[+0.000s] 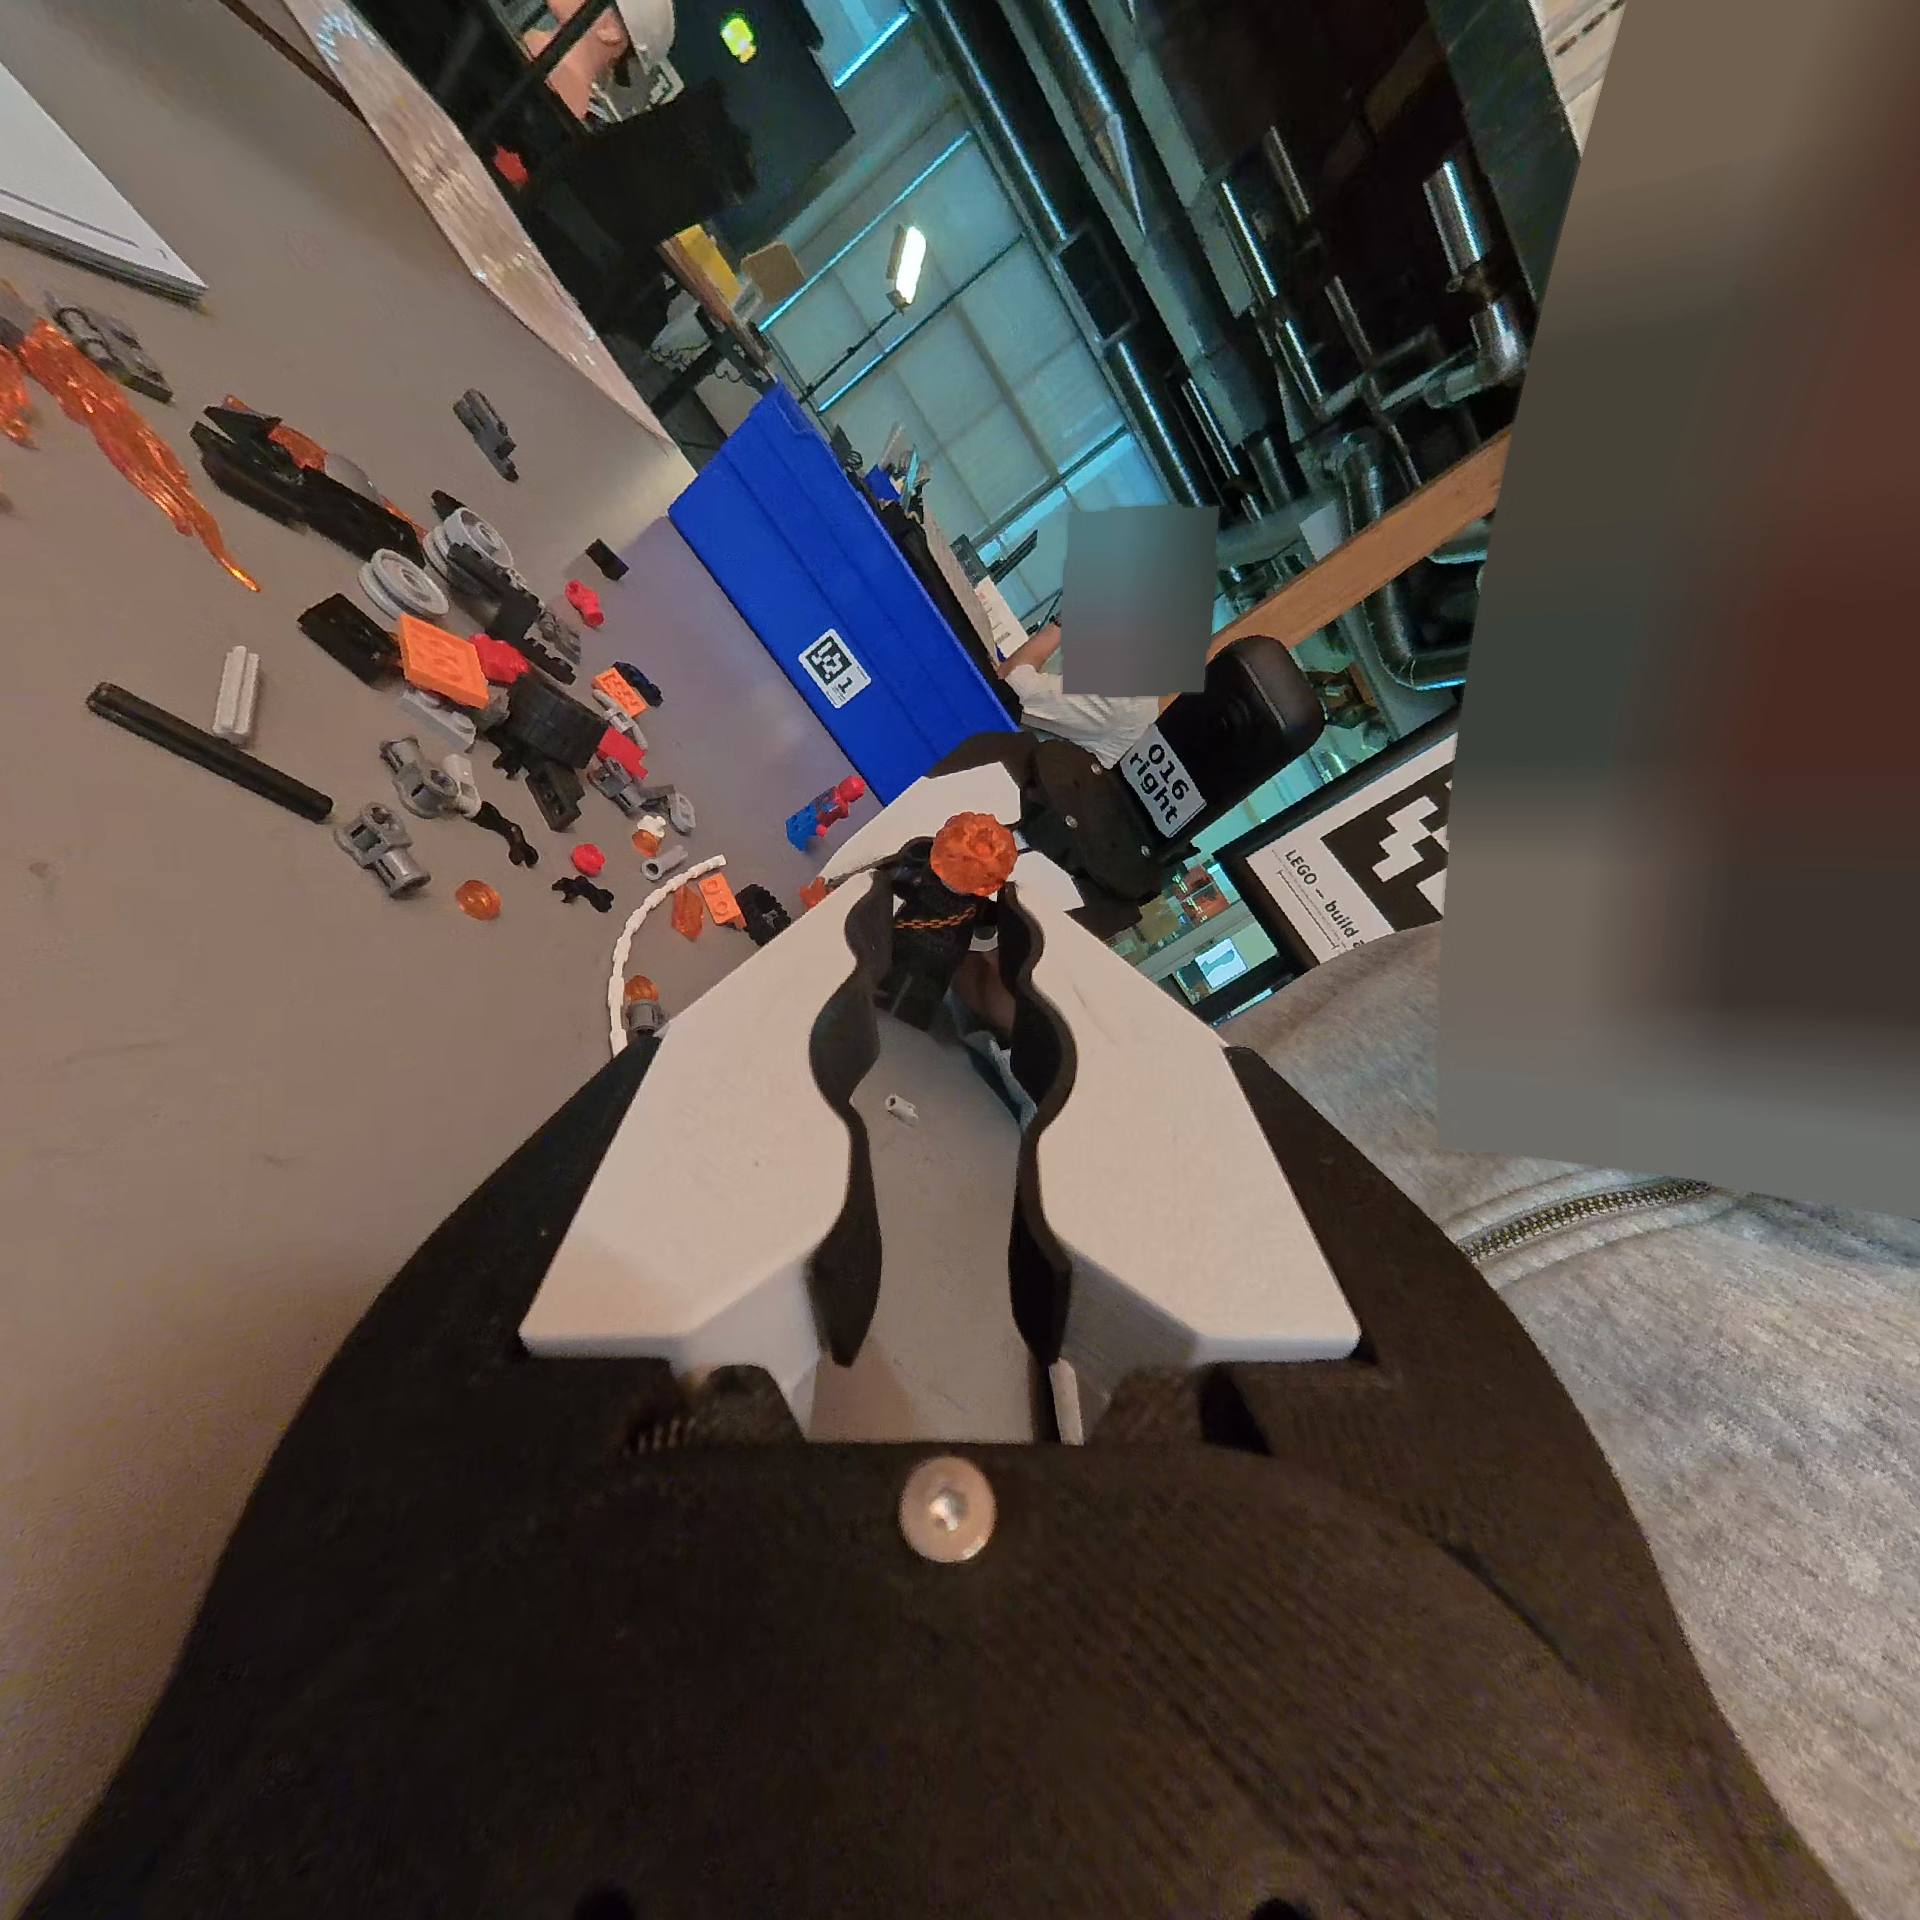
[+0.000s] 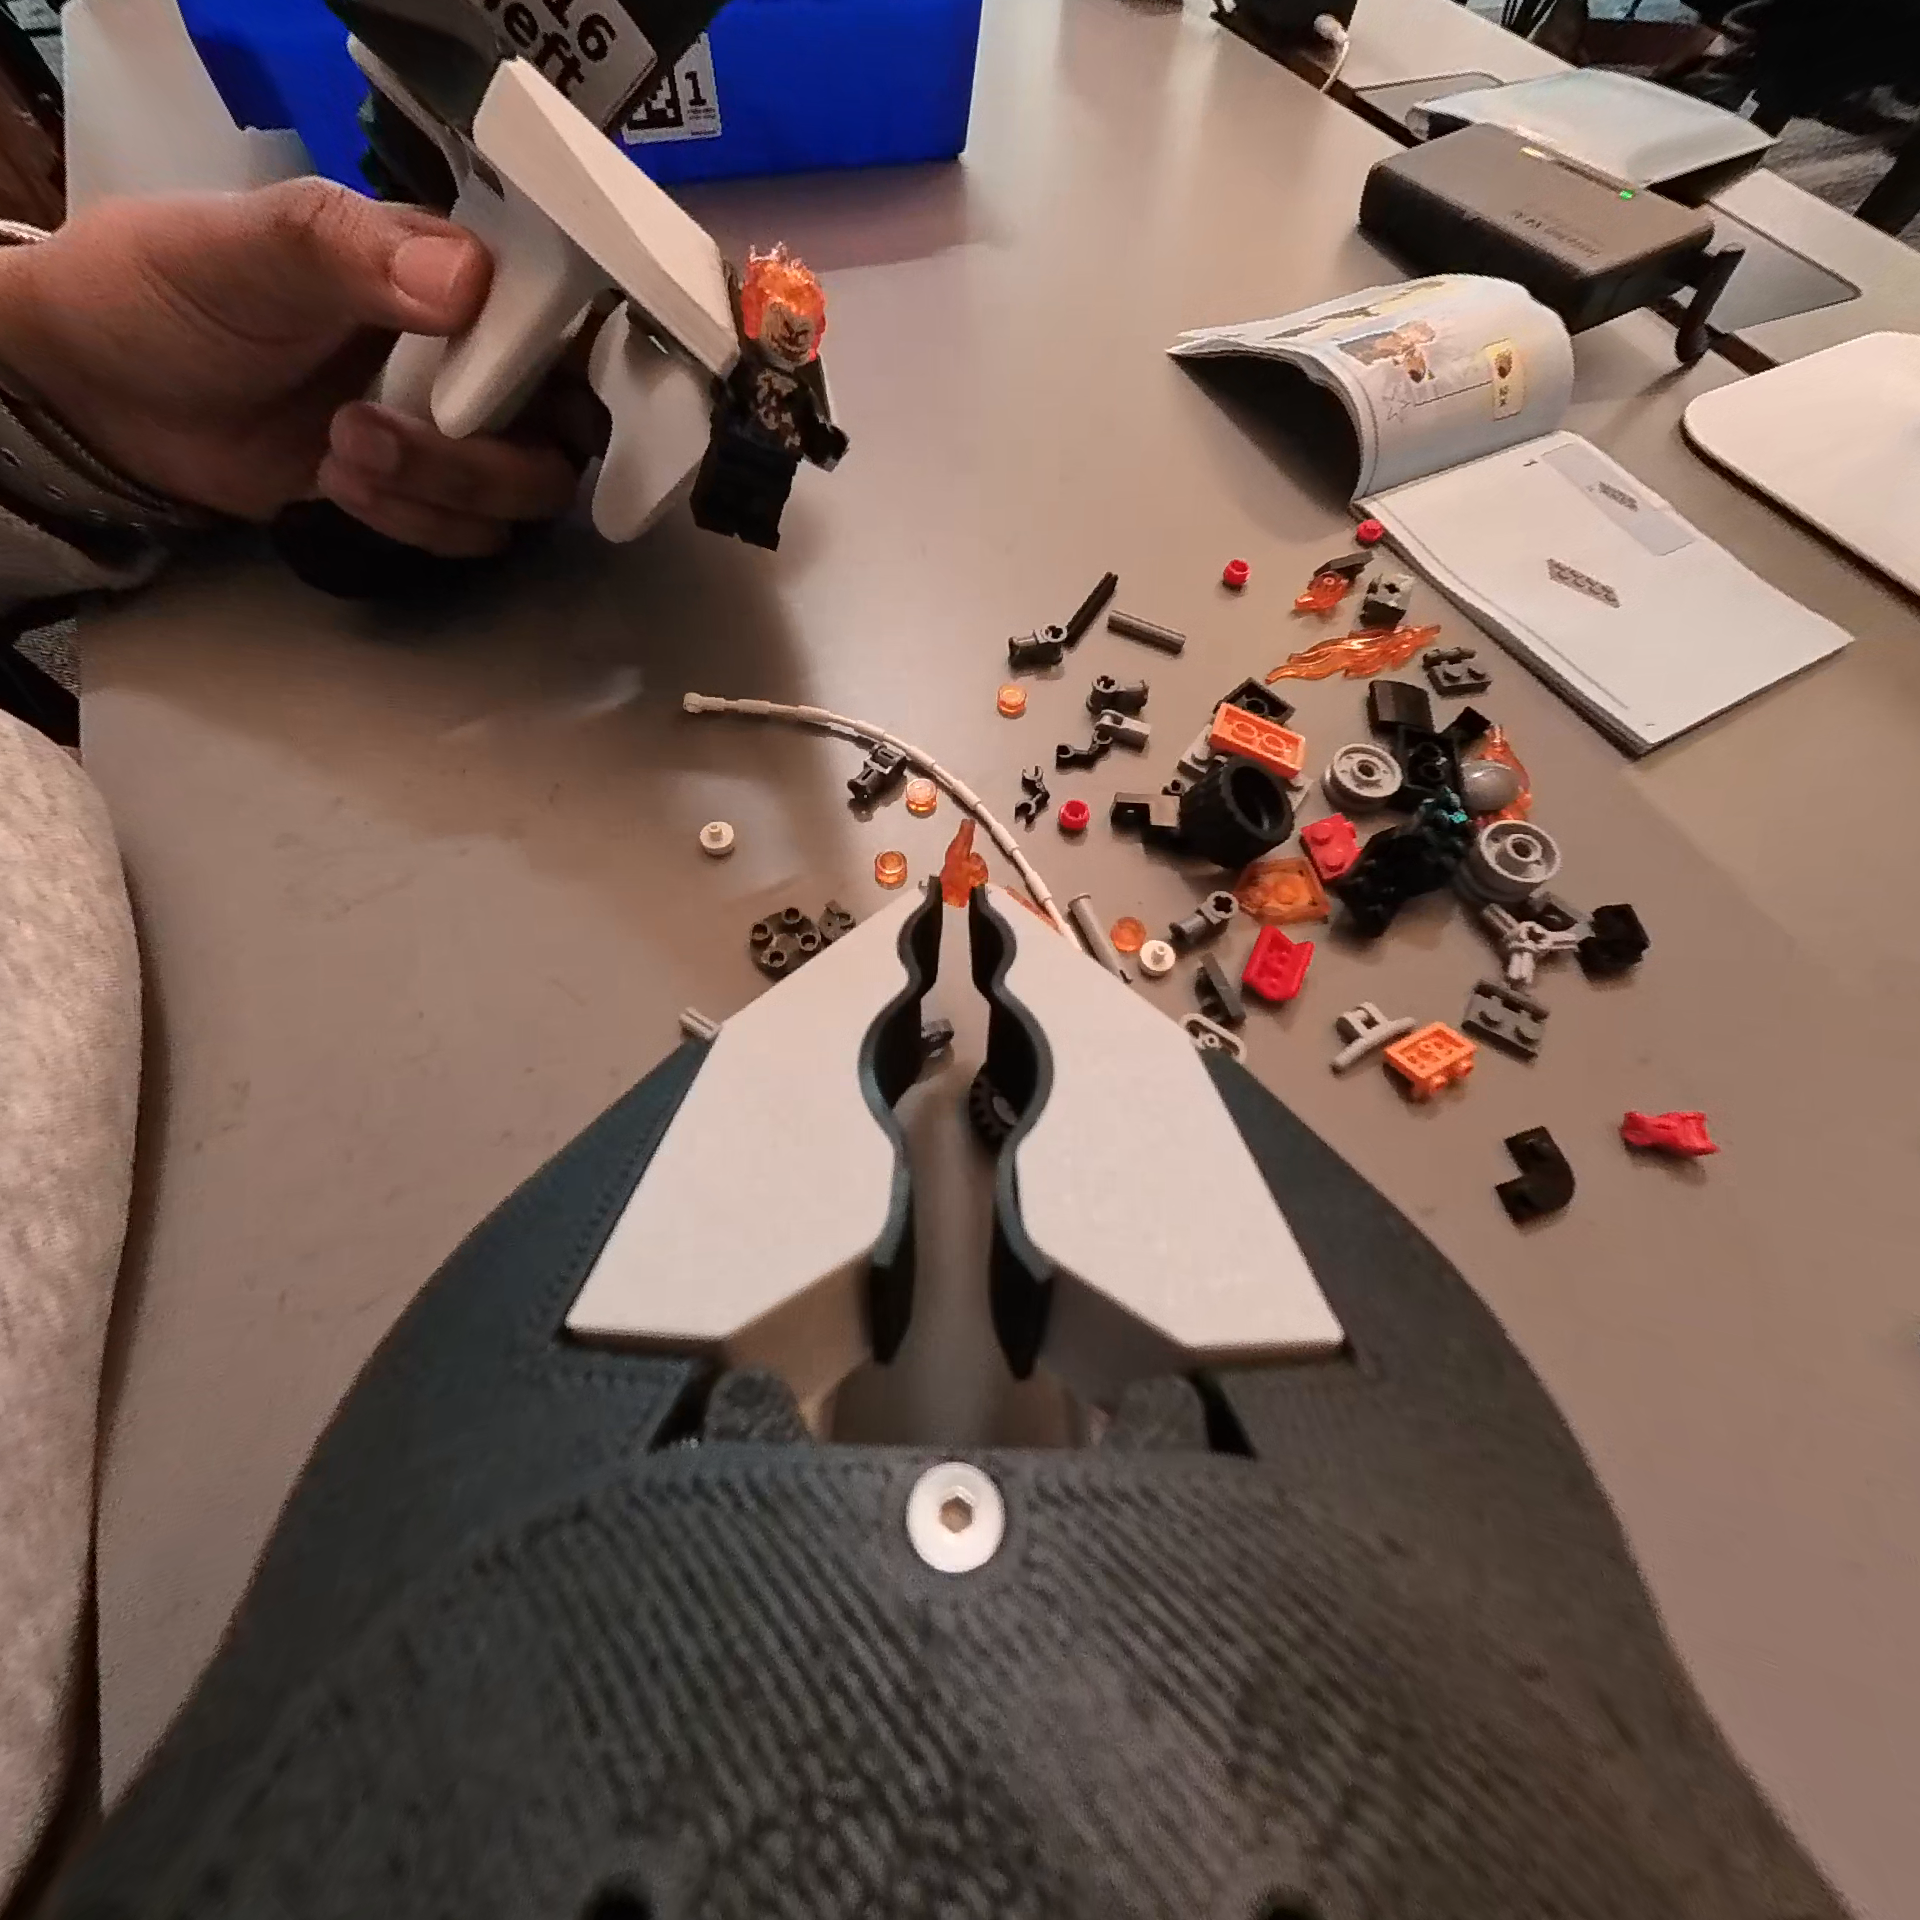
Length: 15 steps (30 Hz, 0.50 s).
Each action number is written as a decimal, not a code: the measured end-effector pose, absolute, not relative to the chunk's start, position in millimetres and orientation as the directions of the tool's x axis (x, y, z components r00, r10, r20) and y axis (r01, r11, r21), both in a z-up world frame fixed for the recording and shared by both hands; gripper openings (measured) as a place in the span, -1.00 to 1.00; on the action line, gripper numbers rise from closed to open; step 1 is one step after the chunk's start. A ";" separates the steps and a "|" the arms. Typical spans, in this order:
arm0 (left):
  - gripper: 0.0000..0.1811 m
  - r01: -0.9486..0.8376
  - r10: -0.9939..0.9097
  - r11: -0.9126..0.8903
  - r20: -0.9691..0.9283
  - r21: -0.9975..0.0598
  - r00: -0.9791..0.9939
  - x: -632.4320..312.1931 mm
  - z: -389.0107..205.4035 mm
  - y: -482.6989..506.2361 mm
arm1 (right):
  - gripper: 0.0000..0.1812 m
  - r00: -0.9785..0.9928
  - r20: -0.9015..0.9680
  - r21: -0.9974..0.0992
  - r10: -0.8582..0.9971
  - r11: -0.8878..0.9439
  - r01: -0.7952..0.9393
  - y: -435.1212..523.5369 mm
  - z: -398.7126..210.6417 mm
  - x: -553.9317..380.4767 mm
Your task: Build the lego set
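My left gripper [image 1: 940,914] is shut on a black minifigure [image 1: 935,940] with an orange flame head, held up off the table. The same minifigure [image 2: 774,416] shows at the upper left of the right wrist view, clamped in the left gripper [image 2: 686,416] that a hand [image 2: 239,353] holds. My right gripper [image 2: 958,902] is shut on a small transparent orange flame piece [image 2: 962,862], low over the grey table [image 2: 416,987]. Loose pieces [image 2: 1351,831] in black, grey, orange and red lie scattered to its right.
A blue bin [image 2: 831,94] stands at the table's far edge. Instruction booklets [image 2: 1455,374], a dark box [image 2: 1527,218] and a white tray [image 2: 1829,447] lie at the far right. A white flexible tube [image 2: 914,758] lies among the pieces. A grey sleeve [image 2: 52,1143] is at the left. Some 9 centimeters of space lies between my two pairs of fingers.
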<state>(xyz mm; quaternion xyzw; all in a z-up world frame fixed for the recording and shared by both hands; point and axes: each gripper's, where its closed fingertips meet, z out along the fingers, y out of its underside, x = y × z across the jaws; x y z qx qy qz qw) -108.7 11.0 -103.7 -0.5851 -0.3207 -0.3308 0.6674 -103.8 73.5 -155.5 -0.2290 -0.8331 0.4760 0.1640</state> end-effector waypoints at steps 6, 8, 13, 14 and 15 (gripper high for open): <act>-0.82 0.818 -0.070 0.095 0.816 -0.567 0.574 -108.4 -103.4 11.4 | -0.96 -0.842 0.050 -0.870 0.537 0.437 0.227 73.3 -154.7 -103.7; -0.82 0.818 -0.069 0.095 0.816 -0.567 0.574 -108.4 -103.6 11.5 | -0.96 -0.842 0.050 -0.871 0.537 0.436 0.226 73.4 -154.4 -103.6; -0.82 0.818 -0.069 0.094 0.816 -0.567 0.574 -108.4 -103.7 11.6 | -0.97 -0.844 0.047 -0.873 0.535 0.432 0.225 72.9 -153.5 -103.0; -0.82 0.818 -0.068 0.093 0.816 -0.567 0.574 -108.3 -103.8 11.7 | -0.97 -0.844 0.045 -0.874 0.534 0.430 0.225 72.8 -153.3 -102.9; -0.82 0.818 -0.068 0.093 0.816 -0.567 0.574 -108.3 -103.8 11.6 | -0.97 -0.845 0.044 -0.875 0.533 0.429 0.225 72.7 -152.9 -102.7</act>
